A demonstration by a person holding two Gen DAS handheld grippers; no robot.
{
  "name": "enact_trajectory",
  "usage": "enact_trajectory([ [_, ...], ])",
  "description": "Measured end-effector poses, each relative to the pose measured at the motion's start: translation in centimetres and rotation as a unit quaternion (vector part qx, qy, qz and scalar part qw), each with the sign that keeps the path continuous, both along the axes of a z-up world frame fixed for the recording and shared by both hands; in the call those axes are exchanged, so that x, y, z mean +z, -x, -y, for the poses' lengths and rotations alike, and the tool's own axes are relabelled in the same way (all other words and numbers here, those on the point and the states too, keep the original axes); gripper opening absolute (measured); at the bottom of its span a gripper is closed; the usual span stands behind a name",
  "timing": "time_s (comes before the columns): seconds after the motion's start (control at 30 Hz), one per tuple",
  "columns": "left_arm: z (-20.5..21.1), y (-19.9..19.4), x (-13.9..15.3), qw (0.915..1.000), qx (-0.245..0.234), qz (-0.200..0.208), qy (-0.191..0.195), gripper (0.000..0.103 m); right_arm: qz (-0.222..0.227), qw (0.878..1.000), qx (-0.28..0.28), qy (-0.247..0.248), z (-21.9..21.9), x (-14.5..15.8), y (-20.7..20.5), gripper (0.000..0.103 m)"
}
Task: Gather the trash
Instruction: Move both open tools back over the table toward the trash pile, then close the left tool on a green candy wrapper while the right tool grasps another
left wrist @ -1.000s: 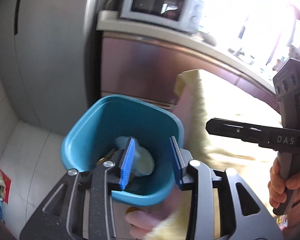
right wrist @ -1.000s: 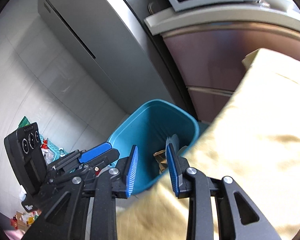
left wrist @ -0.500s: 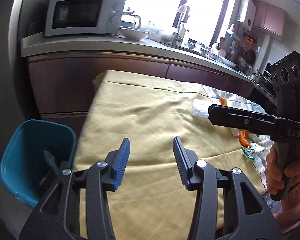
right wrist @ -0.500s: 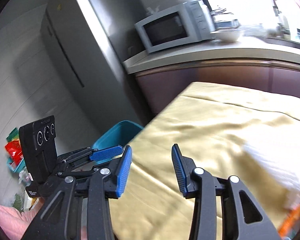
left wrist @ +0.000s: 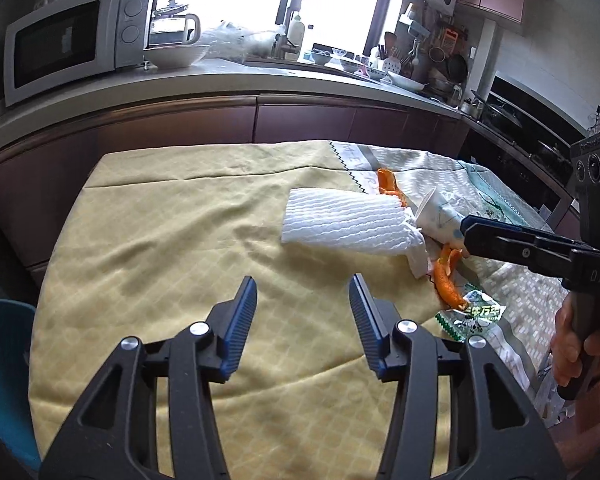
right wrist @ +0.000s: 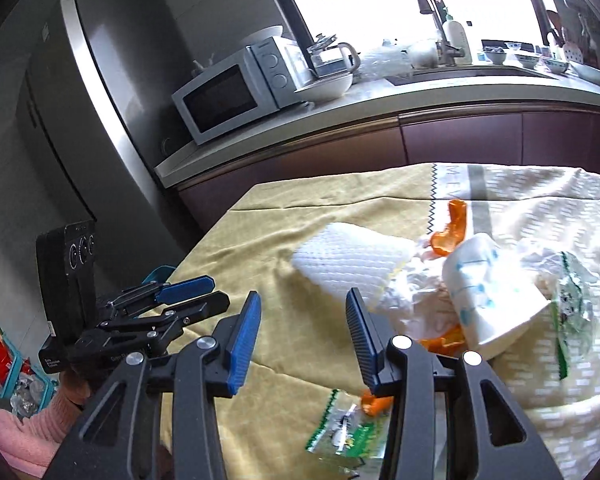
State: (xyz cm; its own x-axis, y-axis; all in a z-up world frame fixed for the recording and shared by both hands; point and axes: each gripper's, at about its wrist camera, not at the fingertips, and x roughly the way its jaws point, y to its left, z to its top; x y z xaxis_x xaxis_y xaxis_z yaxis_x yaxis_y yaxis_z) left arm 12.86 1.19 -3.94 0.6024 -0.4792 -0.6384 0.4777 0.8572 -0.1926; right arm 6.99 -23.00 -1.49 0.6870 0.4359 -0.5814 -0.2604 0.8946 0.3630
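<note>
I had both claws over the yellow tablecloth (left wrist: 148,240), between pickups; the blue bin (left wrist: 0,380) sat low to the left of my left gripper (left wrist: 303,320). The trash lay ahead and to the right: the white foam sleeve (left wrist: 344,220) just beyond, then the paper cup (right wrist: 488,292), the green wrapper (left wrist: 470,316), the orange peel (left wrist: 446,280). My left jaws were opening with nothing between them; the right gripper (right wrist: 302,334) likewise, opening and empty. Next, I judged, one claw must reach forward onto the sleeve and clench gently, since foam gives way.

Both wrist views look steeply down, sharing the tablecloth (left wrist: 180,240).
</note>
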Motion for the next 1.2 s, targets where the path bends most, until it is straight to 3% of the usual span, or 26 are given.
enact_trajectory([
  [0.37,3.3,-4.7,-0.3,0.9996,0.001,-0.017,-0.025,0.055,0.004,0.997,-0.081,-0.003,7.1,-0.5,1.6,0.042],
  [0.83,5.0,-7.7,-1.5,0.9984,0.0,-0.046,-0.031,0.058,0.03,0.989,-0.147,0.008,11.7,-0.2,3.5,0.042],
  [1.0,5.3,-6.1,-0.9,0.9988,-0.014,-0.043,-0.015,0.058,0.018,0.984,-0.178,0.027,13.2,-0.8,3.3,0.043],
  [1.2,7.6,-0.3,0.3,0.9933,-0.111,-0.033,-0.001,0.06,-0.004,0.984,-0.176,0.033,13.6,-2.6,2.6,0.05],
])
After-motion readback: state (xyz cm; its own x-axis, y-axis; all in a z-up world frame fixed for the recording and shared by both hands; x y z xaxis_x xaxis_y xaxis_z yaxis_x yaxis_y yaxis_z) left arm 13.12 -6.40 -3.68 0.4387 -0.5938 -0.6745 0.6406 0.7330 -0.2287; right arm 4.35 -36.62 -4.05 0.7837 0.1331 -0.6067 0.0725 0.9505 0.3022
